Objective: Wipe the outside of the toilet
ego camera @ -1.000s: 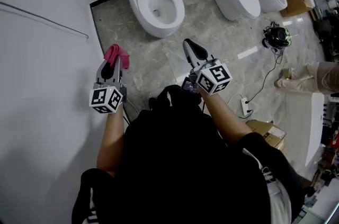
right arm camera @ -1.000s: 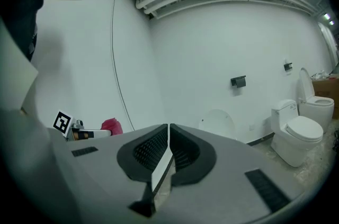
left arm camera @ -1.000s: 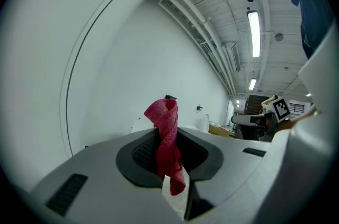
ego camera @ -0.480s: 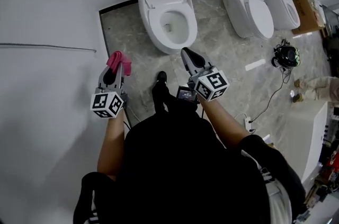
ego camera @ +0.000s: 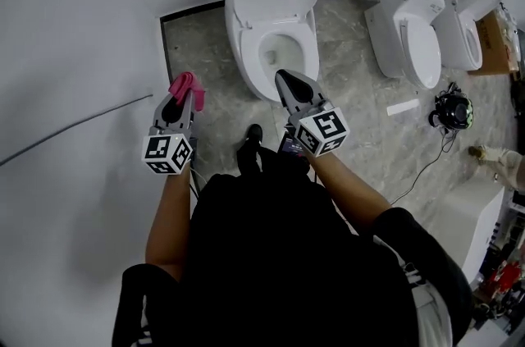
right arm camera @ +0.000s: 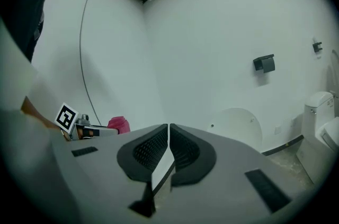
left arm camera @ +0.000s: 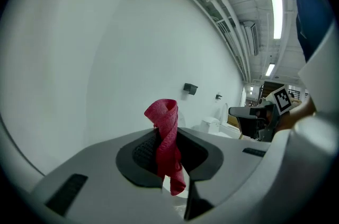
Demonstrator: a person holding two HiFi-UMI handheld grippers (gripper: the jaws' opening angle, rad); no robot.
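A white toilet (ego camera: 275,21) with its lid raised stands on the marble floor just ahead of me. My left gripper (ego camera: 182,95) is shut on a pink cloth (ego camera: 187,83), held left of the bowl near the white wall. The cloth (left arm camera: 167,138) hangs twisted between the jaws in the left gripper view. My right gripper (ego camera: 289,84) is shut with nothing in it, hovering over the bowl's front rim. The raised lid (right arm camera: 235,125) shows ahead in the right gripper view.
Two more white toilets (ego camera: 410,29) stand to the right along the wall. A black device (ego camera: 451,109) with a cable lies on the floor at right, and a cardboard box (ego camera: 496,38) sits behind it. A white wall (ego camera: 74,50) fills the left.
I have stepped closer to the toilet; it now lies right in front of both grippers. The right gripper's tip now overlaps the bowl's front rim. Both jaws stay as they were.
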